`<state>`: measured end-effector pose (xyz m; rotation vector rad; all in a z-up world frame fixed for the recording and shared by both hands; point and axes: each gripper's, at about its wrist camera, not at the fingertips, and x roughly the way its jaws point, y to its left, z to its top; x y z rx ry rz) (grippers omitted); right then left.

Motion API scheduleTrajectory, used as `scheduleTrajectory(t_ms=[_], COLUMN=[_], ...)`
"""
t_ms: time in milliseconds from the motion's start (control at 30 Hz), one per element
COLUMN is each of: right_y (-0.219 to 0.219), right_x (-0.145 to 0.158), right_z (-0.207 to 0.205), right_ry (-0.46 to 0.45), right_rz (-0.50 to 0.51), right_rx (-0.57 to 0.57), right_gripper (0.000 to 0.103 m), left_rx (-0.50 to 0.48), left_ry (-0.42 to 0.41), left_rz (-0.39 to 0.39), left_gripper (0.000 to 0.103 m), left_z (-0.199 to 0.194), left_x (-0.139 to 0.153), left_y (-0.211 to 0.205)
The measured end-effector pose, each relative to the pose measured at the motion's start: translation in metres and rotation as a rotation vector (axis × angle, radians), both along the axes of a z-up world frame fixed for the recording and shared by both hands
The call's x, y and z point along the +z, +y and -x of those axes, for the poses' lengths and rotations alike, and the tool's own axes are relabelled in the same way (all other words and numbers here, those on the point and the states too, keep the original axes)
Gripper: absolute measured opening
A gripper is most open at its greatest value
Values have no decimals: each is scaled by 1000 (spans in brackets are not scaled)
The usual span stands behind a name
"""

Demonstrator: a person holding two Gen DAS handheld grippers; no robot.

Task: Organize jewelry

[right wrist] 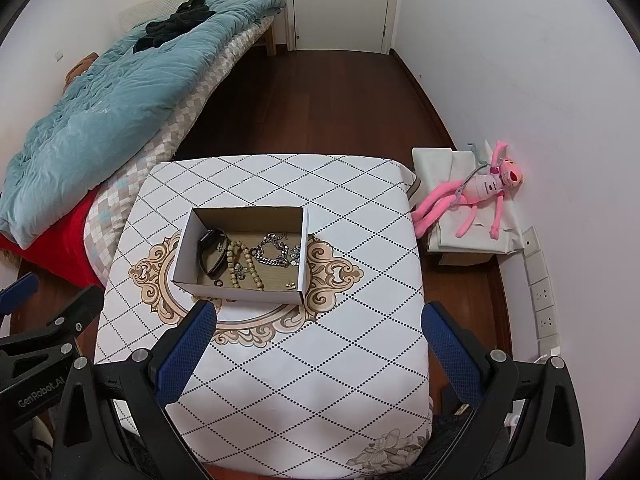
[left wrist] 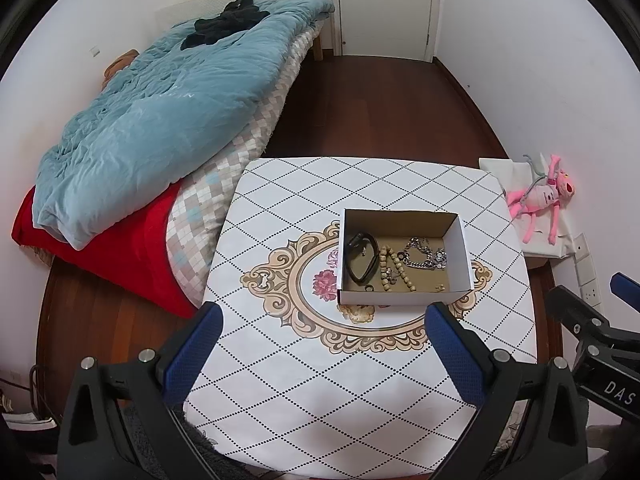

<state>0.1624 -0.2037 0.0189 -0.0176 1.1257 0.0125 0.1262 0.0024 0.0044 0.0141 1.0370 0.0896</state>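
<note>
Far left: bed (left wrist: pixel 224 184) with blue quilt (left wrist: pixel 160 120), dark garment (left wrist: pixel 226 20) on top, red blanket (left wrist: pixel 120 256) at near end.

Centre: table (left wrist: pixel 320 380) with diamond-pattern cloth. Open cardboard box (left wrist: pixel 402 298) sits near middle, over the ornate oval print. Long axis runs left-right across the table; short sides face bed and wall. Open top faces up.

Inside box, left to right: black band (left wrist: pixel 362 258), loop elongated front-to-back; small dark ring (left wrist: pixel 368 289) by front wall; beige bead strand (left wrist: pixel 394 268), draped in inverted V with legs running front-to-back; silver chain (left wrist: pixel 422 258), heaped, roughly crosswise; small gold piece (left wrist: pixel 440 287) at front right. All on box floor, touching or just beside each other.

Left gripper (left wrist: pixel 324 320) hovers over near table edge, blue pads (left wrist: pixel 196 356) spread wide, nothing between them, pointed at box front wall. Right gripper (right wrist: pixel 320 316) same: spread wide, empty, box ahead and left of centreline.

Right: pink plush toy (right wrist: pixel 480 196) lying on white wrapped package (right wrist: pixel 436 168) against wall, outlets (right wrist: pixel 542 300) below. White door (left wrist: pixel 384 8) at far end.

View differences: left wrist shows right gripper body at right edge, lettering "DAS". Right wrist shows left gripper body at left edge, lettering "GenRobot.AI", plus box's outer left wall, the plush in full and floral print at table's near-right corner. Left wrist shows more of red blanket and pink flowers printed beside box.
</note>
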Motion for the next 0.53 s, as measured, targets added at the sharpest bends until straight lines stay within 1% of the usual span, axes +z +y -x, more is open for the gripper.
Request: scheduleTrajectory(t_ms=[367, 533], right_y=[0, 0], right_x=[1, 3], right_z=[-1, -2], right_ry=[-2, -3], right_rz=[1, 2], right_rx=[2, 2], right_gripper=[103, 103], left_rx=[2, 2], left_ry=[1, -12], left_rz=[0, -2], left_gripper=[103, 103], left_z=[0, 3], left_x=[0, 2], left_y=[0, 0])
